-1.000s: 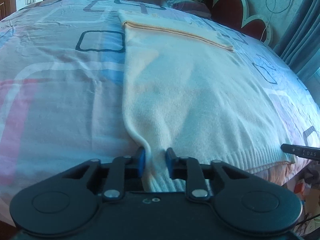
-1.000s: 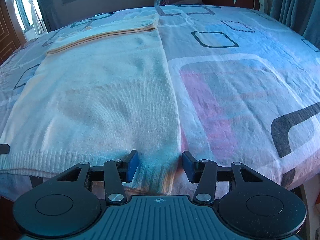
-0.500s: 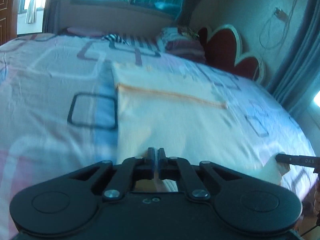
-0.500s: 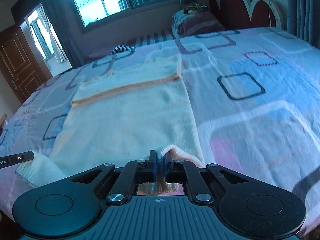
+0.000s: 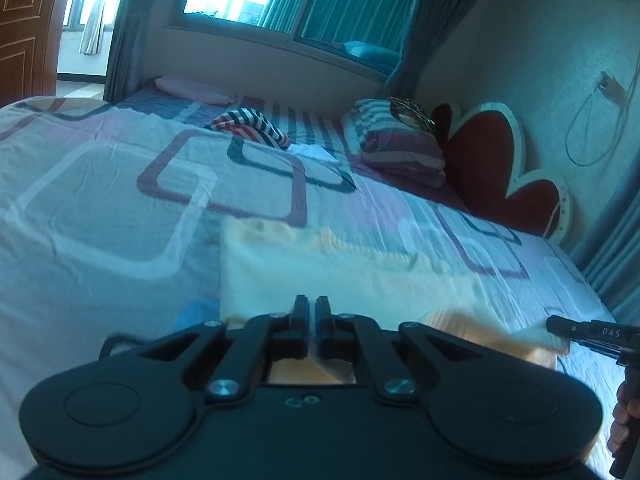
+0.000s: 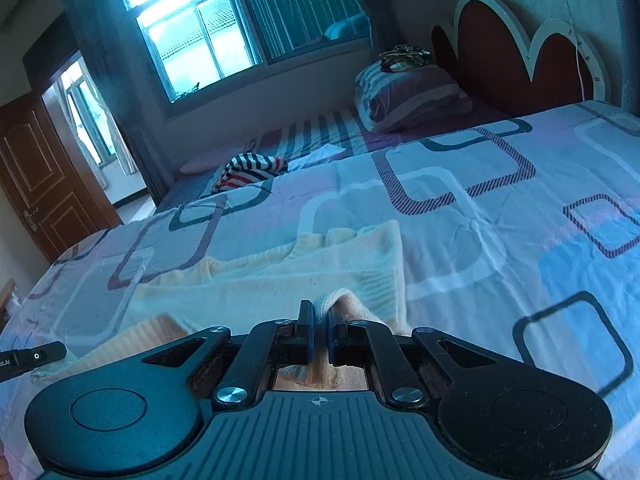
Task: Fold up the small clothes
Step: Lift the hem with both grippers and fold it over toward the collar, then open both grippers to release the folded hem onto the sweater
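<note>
A cream knitted sweater [image 5: 320, 276] lies on the patterned bed sheet [image 5: 100, 216]; it also shows in the right wrist view [image 6: 280, 276]. My left gripper [image 5: 311, 312] is shut on the sweater's hem at its left corner and holds it lifted. My right gripper [image 6: 319, 320] is shut on the hem at the right corner, with ribbed cloth bunched between the pads. The lifted hem hangs between both grippers, over the sweater's far part. The right gripper's tip shows in the left wrist view [image 5: 576, 330], and the left gripper's tip shows in the right wrist view [image 6: 36, 356].
A striped garment [image 5: 252, 126] and folded striped bedding [image 5: 400, 144] lie at the far side of the bed, by a red headboard [image 5: 496, 160]. A window [image 6: 224, 24] and a wooden door [image 6: 44, 184] stand beyond.
Both grippers closed on the sweater's hem corners, then lifted and carried the hem forward over the body toward the collar. The views tilted up to show the room.
</note>
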The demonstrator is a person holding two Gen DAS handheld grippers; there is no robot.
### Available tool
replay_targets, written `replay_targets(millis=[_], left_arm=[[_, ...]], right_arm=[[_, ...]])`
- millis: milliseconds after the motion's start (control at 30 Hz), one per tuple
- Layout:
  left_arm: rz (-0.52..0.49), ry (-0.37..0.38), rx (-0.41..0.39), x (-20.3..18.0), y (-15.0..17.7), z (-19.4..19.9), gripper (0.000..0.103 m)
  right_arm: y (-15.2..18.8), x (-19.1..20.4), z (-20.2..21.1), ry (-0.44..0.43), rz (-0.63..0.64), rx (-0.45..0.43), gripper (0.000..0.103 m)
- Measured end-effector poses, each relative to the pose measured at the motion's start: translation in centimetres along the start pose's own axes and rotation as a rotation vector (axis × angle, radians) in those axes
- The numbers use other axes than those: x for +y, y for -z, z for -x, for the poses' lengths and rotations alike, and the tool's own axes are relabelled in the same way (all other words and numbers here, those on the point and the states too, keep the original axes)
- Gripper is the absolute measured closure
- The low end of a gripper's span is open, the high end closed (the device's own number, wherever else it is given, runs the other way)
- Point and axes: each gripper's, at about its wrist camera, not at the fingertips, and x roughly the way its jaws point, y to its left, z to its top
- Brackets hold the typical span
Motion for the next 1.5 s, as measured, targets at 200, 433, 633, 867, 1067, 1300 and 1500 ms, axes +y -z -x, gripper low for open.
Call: replay_targets(millis=[200,433,633,867,1067,1300,1500], left_arm=[[0.076,-0.042,0.004,1.3,-3.8,-5.5,0.101],[0.109,-0.119,0.092,2.2,-5.3,-12.4,0.100],[0.073,-0.190,0.074,2.5,-6.5,-14.1,0.061],[0.012,-0.133,0.057,3.8,-7.4,-12.7,0.023],[-0.261,-0.147,0.128,3.8,-4.4,-10.3,0.024],[-0.367,-0.123,0.148,2.3,-2.5,-11.2,0.026],[-0.336,-0.109,0.164,1.4,-3.1,-14.5,0.032]], right_arm=[[-3.8,-2.5,-5.1,-0.003,-0.088,0.009,0.098],[-6.0,-5.1,-11.2,0.024,-0.175,0.094,0.097],[-6.3,-6.1,-13.6,0.051,-0.182,0.097,0.081],[-7.1,-6.3,-13.0,0.064,-0.110,0.022,0.046],[-6.3,-7.1,-11.4,0.068,-0.050,0.019,0.046],[-4.8,-6.1,-12.7,0.096,0.101,0.081,0.046],[-5.0,-5.4,-16.0,0.056,0.100,0.128,0.047]])
